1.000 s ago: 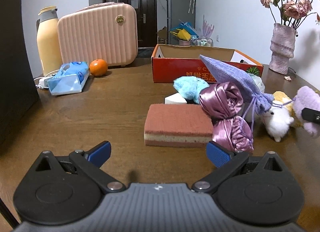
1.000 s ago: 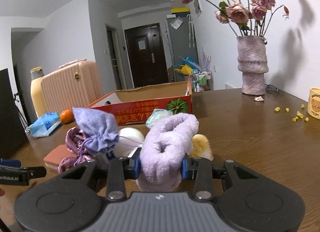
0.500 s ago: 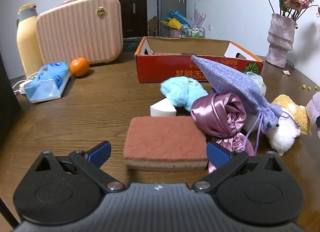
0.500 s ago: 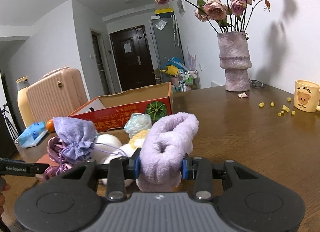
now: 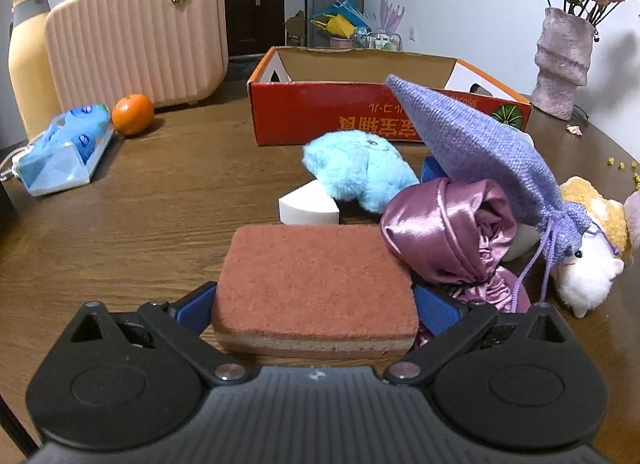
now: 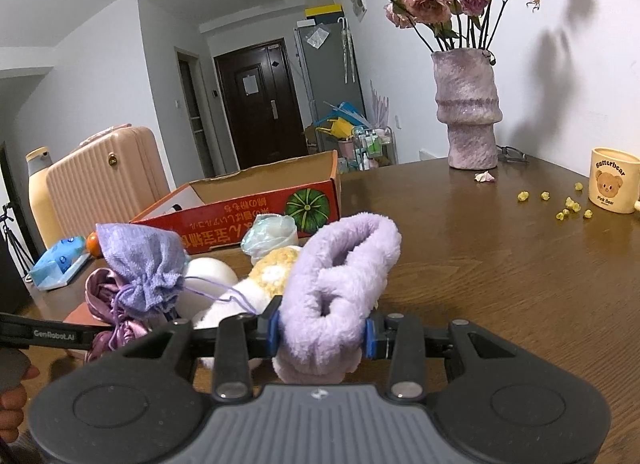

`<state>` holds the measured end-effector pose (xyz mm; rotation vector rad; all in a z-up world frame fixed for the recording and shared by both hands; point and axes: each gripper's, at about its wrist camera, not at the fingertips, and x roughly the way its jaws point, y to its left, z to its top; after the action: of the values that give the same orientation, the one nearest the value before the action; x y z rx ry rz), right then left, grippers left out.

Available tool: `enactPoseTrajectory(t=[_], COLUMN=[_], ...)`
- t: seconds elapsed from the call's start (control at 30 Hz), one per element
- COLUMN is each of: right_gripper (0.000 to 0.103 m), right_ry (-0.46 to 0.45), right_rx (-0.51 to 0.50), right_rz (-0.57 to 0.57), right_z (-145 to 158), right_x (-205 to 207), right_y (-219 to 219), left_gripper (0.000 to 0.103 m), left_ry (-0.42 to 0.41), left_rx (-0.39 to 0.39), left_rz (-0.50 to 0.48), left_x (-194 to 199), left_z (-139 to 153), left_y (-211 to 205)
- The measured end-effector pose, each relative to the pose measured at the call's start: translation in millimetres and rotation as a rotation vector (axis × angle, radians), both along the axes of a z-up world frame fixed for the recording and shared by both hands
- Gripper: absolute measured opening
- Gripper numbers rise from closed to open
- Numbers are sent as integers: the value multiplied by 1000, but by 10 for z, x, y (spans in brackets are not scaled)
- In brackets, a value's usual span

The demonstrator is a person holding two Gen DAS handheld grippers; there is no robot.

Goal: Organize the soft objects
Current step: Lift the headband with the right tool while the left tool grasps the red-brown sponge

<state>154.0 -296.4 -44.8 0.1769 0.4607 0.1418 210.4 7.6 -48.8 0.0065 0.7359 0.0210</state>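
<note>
Sponge (image 5: 316,284), reddish top with a tan layer underneath, lies flat on the table (image 5: 160,203) near its front edge, sitting right between the spread blue pads of the left gripper (image 5: 316,308); can't tell if they touch it. Just right of it a shiny pink satin pouch (image 5: 452,232) sits under a lilac drawstring bag (image 5: 480,147). Blue fluffy toy (image 5: 356,167) and a white wedge (image 5: 308,205) behind. Red cardboard box (image 5: 340,119) stands further back. Right gripper (image 6: 322,334) is pinching a fuzzy purple sock (image 6: 340,292)
</note>
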Motion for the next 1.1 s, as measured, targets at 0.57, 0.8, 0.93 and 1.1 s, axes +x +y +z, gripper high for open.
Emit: enactPoseTrajectory(t=[0.57, 0.8, 0.93, 1.1], right_gripper=[37, 37, 37, 37], right_ry=[-23, -49, -66, -84], right_rx=[-11, -16, -31, -53], right_rz=[7, 14, 28, 38], right_z=[15, 48, 77, 126], right_x=[-31, -62, -85, -99], right_y=[23, 35, 69, 121], left_gripper=[99, 99, 99, 99], left_ry=[-17, -69, -108, -163], left_rx=[-83, -103, -111, -110], left_rz=[9, 46, 62, 64], left_x=[-55, -233, -362, -477], left_z=[-31, 70, 156, 282], left_y=[146, 248, 296, 309])
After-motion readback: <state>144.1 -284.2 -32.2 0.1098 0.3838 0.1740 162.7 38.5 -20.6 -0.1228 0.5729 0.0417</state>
